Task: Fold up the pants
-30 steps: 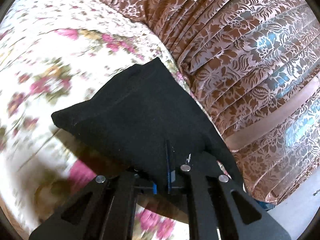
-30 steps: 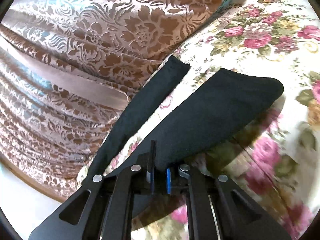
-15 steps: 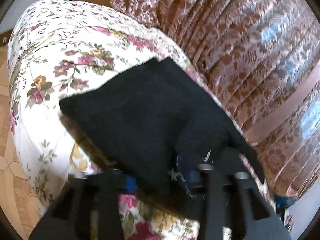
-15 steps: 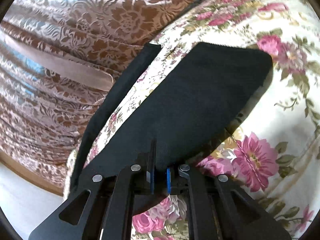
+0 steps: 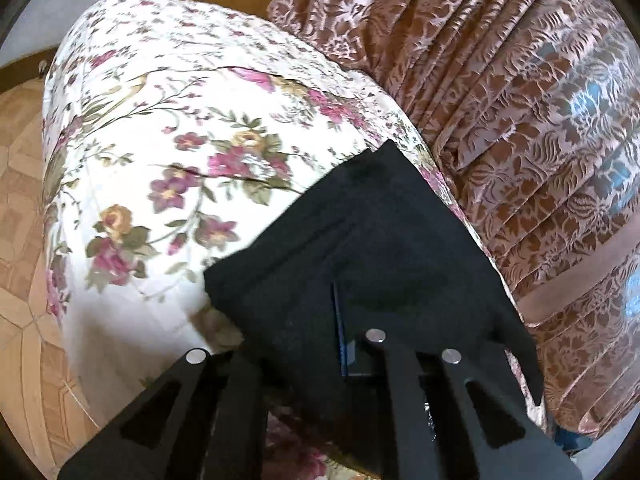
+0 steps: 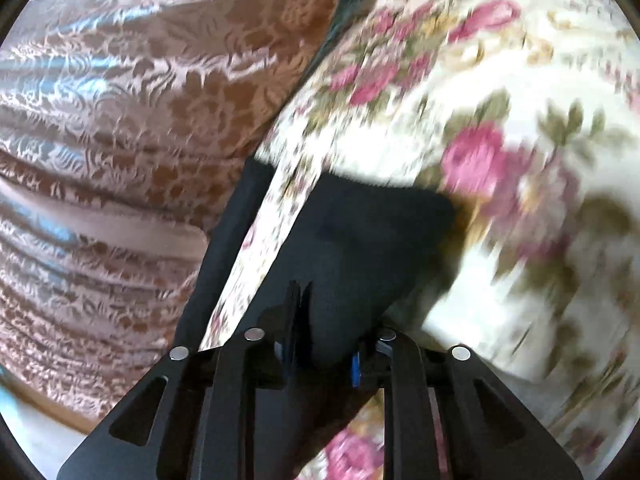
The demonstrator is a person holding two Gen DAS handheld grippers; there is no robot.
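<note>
One floral bedspread carries my black fabric pants, now carried down onto it toward six o'clock; left gripper clamps the cloth, while right gripper has just begun parting, releasing.

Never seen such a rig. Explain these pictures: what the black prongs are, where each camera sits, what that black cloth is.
No robot: a person holds a two-finger gripper in each hand, each with a fisheye camera looking along its fingers. The prongs are those fingers. One picture looks from the left gripper, the other from the right gripper. The black cloth is the pants, on a floral cover beside brown patterned fabric. The left jaws have just closed on the pants; the right jaws have just opened slightly, cloth between them, grip unclear.
</note>
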